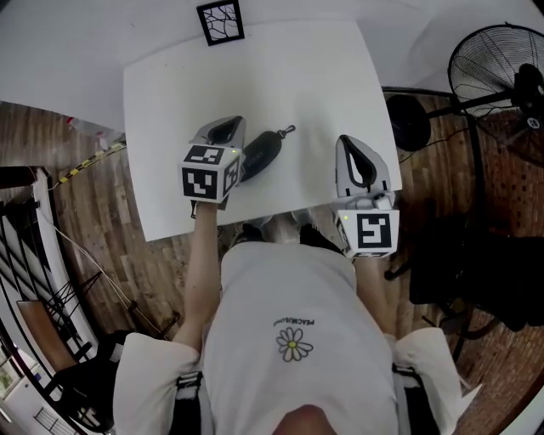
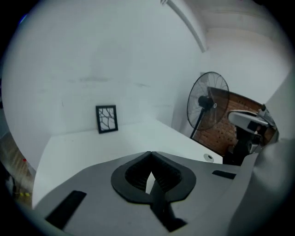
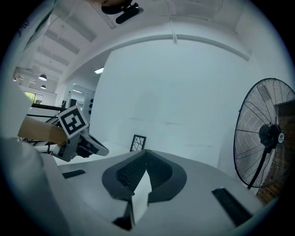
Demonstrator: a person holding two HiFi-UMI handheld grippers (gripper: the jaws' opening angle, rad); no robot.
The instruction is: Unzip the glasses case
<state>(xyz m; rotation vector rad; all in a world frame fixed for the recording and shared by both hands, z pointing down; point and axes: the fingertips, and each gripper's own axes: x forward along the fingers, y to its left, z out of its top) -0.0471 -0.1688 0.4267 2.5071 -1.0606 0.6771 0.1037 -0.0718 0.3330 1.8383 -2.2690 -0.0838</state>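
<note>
**Inspector:** Where is the glasses case?

**Assistant:** The black glasses case (image 1: 262, 153) lies flat on the white desk (image 1: 170, 85), near the middle of the front edge. It sits slantwise, with its zip pull (image 1: 289, 130) at the end toward the far right corner.

**Inspector:** Left hand?

**Assistant:** The left gripper (image 1: 228, 127) is over the desk just left of the case, aimed at the far edge and tipped downward. A bare forearm (image 1: 197, 255) reaches in across the front edge. The jaws are closed tip to tip with nothing between them. I cannot tell whether the gripper touches the case.

**Inspector:** Right hand?

**Assistant:** The right gripper (image 1: 348, 144) is at the front right corner, apart from the case and pointing roughly level at the far edge. Its marker cube overhangs the front edge. The jaws meet at the tips and are empty.

**Inspector:** Anything else?

**Assistant:** A small picture frame (image 1: 220, 21) stands at the far edge. A fan (image 1: 497, 76) stands on the floor beyond the right edge.
</note>
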